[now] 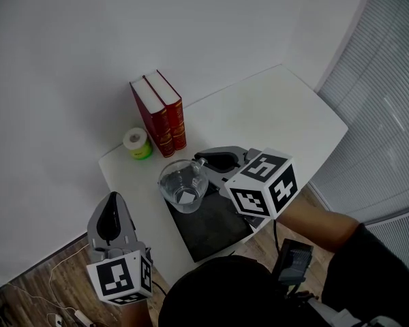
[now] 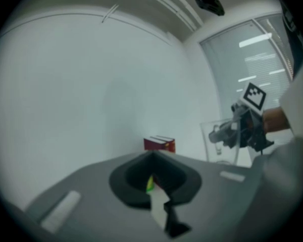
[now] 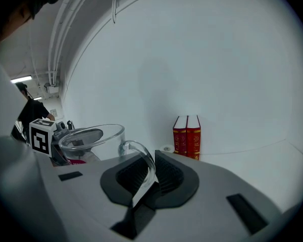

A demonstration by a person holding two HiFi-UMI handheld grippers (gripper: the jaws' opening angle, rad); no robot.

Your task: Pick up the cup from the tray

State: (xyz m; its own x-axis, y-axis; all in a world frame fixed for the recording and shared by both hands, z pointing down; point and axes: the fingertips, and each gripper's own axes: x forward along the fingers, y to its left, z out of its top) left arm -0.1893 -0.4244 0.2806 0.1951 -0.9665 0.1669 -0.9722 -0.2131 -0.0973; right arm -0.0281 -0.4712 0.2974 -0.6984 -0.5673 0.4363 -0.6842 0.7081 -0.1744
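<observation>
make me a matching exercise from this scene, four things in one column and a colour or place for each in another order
Things:
1. cup
2. books
3. tape roll
4. tray

Descriptions:
A. red, standing side by side
B. dark, flat at the near edge of the table
C. clear glass, handle between the jaws of the right gripper
D. green and white, right beside the books

Pairs: 1-C, 2-A, 3-D, 4-B

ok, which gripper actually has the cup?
The right gripper: its jaws pinch the handle of the glass cup. The left gripper holds nothing, with its jaws together.
</observation>
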